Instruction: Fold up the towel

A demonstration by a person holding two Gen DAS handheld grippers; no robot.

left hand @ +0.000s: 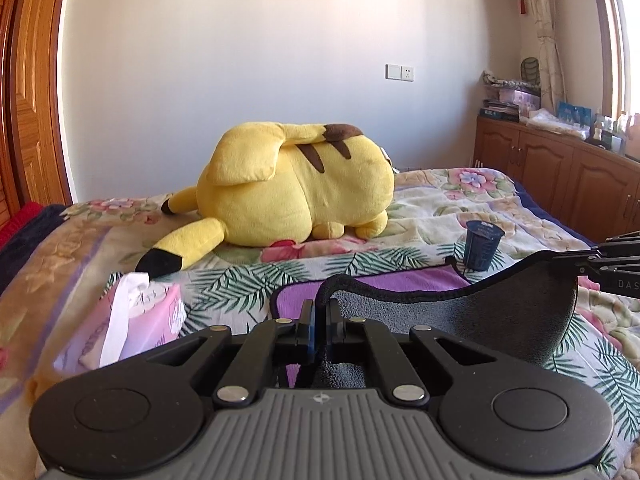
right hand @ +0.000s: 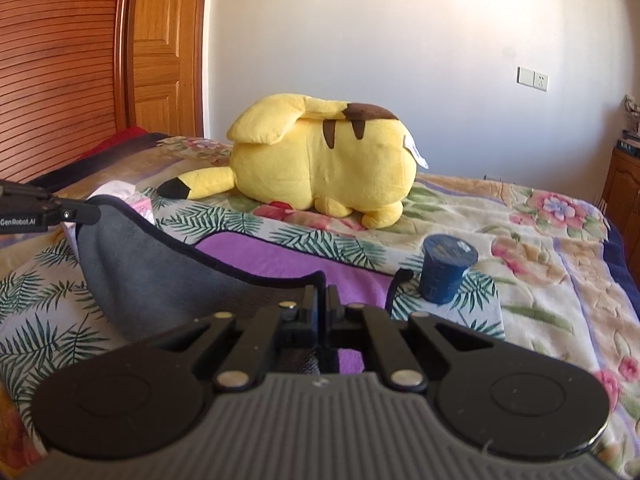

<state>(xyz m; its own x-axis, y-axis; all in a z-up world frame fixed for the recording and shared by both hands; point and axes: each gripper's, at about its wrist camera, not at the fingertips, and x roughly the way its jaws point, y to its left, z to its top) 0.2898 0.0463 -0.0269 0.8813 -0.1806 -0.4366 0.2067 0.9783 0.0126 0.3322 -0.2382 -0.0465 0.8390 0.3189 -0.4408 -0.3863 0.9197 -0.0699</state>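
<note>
Both grippers, left [left hand: 319, 316] and right [right hand: 323, 304], have jaws clamped on the towel's [right hand: 168, 276] near edge, lifted before the Pikachu plush [right hand: 324, 164]; carrying it forward could topple the blue cup [right hand: 448, 274].

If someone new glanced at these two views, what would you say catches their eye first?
Most likely the big yellow plush toy lying on the floral bedspread by the white wall. Next, the grey-and-purple towel, one edge lifted off the bed between the left gripper and right gripper, both jaws shut on it. A small dark blue cup stands just beyond the towel.
</note>
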